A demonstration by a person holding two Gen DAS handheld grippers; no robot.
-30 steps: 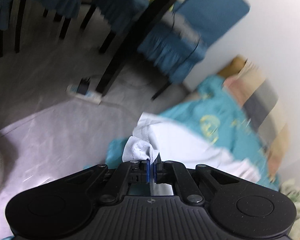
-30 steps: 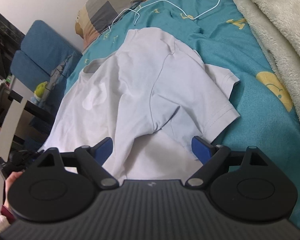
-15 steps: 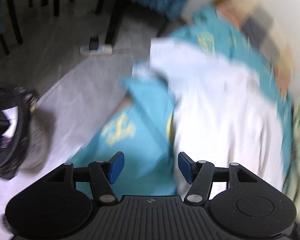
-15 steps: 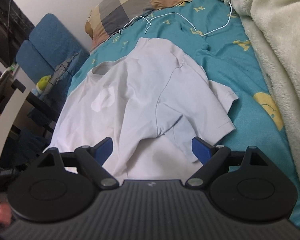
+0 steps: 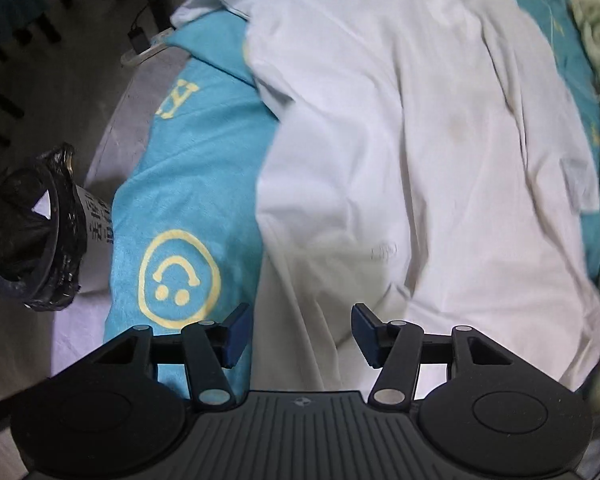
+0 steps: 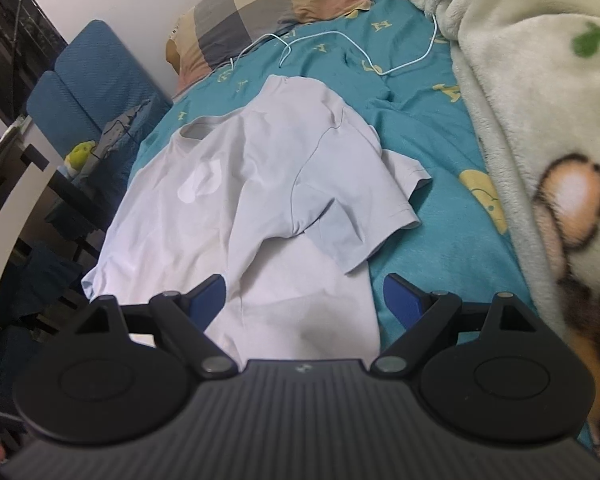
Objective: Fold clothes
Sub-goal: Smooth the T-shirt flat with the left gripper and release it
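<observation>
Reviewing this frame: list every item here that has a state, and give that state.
White T-shirt: spread on bed, unfolded, wrinkled, one sleeve creased.
Left gripper: open, empty, over shirt hem.
Right gripper: open, empty.
Charging cable: loose on sheet.
Blanket: bunched up.
Bin: lined with a black bag.

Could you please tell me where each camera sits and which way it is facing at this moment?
Left wrist: on the open left gripper, looking down at the white T-shirt, near the bed's edge, with a bin on the floor.
Right wrist: on the open right gripper, looking along the bed toward the pillow.
Both show the T-shirt and teal sheet.
</observation>
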